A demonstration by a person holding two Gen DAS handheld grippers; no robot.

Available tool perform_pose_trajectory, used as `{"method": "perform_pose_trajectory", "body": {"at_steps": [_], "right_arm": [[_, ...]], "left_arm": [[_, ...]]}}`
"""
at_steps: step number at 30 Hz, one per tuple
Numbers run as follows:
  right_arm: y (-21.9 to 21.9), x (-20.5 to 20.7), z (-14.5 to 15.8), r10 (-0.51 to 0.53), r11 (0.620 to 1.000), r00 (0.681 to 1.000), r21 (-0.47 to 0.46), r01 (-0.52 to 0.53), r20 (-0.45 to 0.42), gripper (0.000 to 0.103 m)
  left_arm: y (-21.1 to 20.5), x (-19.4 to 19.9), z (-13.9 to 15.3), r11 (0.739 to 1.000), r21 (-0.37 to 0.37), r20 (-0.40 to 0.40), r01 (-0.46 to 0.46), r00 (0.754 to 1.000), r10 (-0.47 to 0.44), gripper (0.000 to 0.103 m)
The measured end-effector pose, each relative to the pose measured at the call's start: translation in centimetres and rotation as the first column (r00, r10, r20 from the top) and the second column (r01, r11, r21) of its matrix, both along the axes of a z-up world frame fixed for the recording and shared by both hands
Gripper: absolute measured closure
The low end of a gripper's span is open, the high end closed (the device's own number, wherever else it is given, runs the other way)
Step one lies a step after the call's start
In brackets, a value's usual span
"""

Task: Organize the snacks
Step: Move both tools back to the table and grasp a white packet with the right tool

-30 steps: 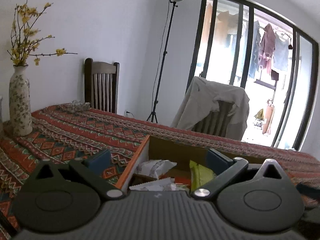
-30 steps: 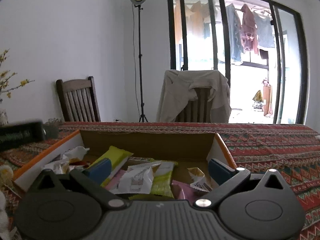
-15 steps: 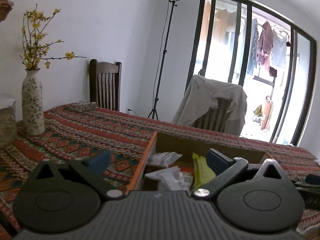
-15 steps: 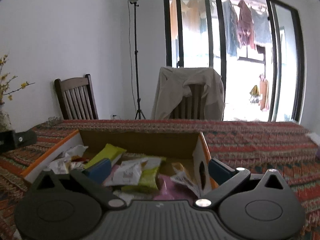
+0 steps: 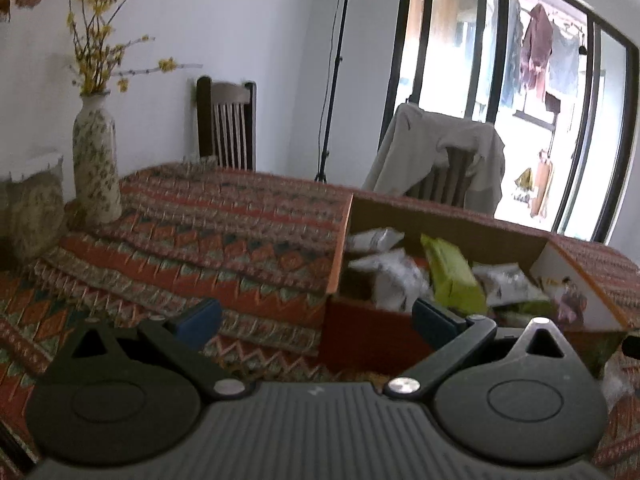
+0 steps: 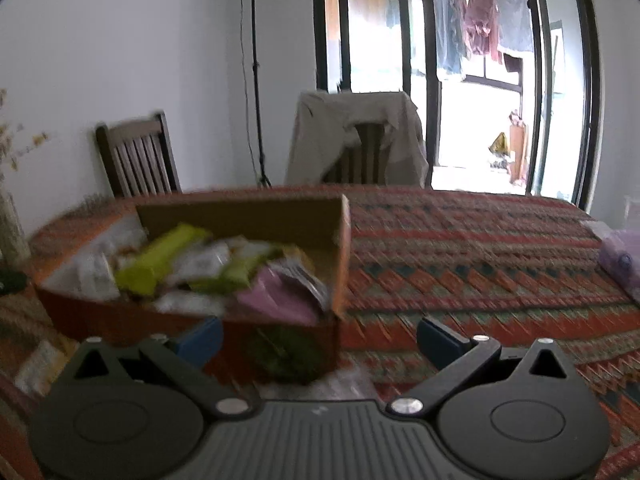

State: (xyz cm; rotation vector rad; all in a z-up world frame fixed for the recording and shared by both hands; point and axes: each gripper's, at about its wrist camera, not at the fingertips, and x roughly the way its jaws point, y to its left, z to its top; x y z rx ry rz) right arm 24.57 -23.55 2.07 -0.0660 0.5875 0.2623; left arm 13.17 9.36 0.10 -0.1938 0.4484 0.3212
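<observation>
An open cardboard box (image 5: pixel 362 340) with orange-edged flaps sits on the patterned tablecloth. It holds several snack packets, among them a green packet (image 5: pixel 452 280) and white packets (image 5: pixel 394 276). My left gripper (image 5: pixel 316 320) is open and empty, just short of the box's near left corner. In the right wrist view the box (image 6: pixel 343 248) is left of centre, with a green packet (image 6: pixel 160 260) and a pink packet (image 6: pixel 276 298) inside. My right gripper (image 6: pixel 320 336) is open and empty in front of the box's near right corner.
A flowered vase (image 5: pixel 96 168) with yellow sprigs stands at the table's left. Loose packets (image 6: pixel 36 364) lie left of the box and a purple item (image 6: pixel 616 258) at the far right. A wooden chair (image 6: pixel 138 160) and a jacket-draped chair (image 6: pixel 358 140) stand behind the table.
Both grippers have drawn back from above the box's contents to in front of it. The right view has swung right, so the box now sits to its left.
</observation>
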Motion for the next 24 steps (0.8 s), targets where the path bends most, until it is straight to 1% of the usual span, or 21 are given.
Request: {"method": "perform_pose_trajectory", "body": {"at_steps": [3, 6, 7, 9, 11, 13, 15, 18, 24], "right_arm": [[-1.3, -0.4, -1.0, -0.017, 0.999, 0.999, -0.028, 0.016, -0.028, 0.0], [-2.7, -0.9, -1.8, -0.038, 0.999, 0.998, -0.025, 0.037, -0.052, 0.0], [-3.1, -1.0, -1.9, -0.042, 0.999, 0.997, -0.025, 0.041, -0.057, 0.0], [-3.6, -1.2, -2.3, -0.05, 0.999, 0.996, -0.026, 0.048, -0.069, 0.0], [-3.8, -1.3, -2.7, -0.05, 0.999, 0.995, -0.023, 0.048, -0.086, 0.0], [-3.5, -1.4, -3.1, -0.033, 0.999, 0.995, -0.02, 0.031, -0.097, 0.0], [-2.7, -1.4, -3.2, -0.014, 1.0, 0.995, -0.017, 0.013, -0.097, 0.0], [-1.3, -0.8, -3.5, 0.014, 1.0, 0.995, -0.015, -0.016, -0.103, 0.0], [1.3, 1.6, -4.8, 0.03, 0.997, 0.988, -0.069, -0.04, -0.15, 0.0]], "left_arm": [[0.5, -0.7, -0.8, 1.0, -0.013, -0.032, 0.016, 0.999, -0.017, 0.0], [1.1, -1.1, -1.9, 0.999, -0.042, -0.053, 0.027, 0.998, -0.029, 0.0], [1.3, -1.2, -2.4, 0.998, -0.052, -0.052, 0.026, 0.998, -0.029, 0.0], [1.8, -1.5, -3.2, 0.999, -0.055, -0.037, -0.004, 0.999, 0.002, 0.0], [2.2, -1.5, -3.3, 0.997, -0.077, -0.035, -0.009, 0.999, 0.007, 0.0], [2.4, -1.6, -3.2, 0.996, -0.091, -0.021, 0.001, 1.0, -0.003, 0.0], [2.1, -1.6, -3.3, 0.997, -0.07, -0.024, 0.01, 1.0, -0.011, 0.0], [1.8, -1.6, -3.2, 0.998, -0.061, -0.023, 0.023, 0.999, -0.024, 0.0], [2.1, -1.8, -3.4, 0.997, -0.08, -0.017, 0.022, 1.0, -0.023, 0.0]]}}
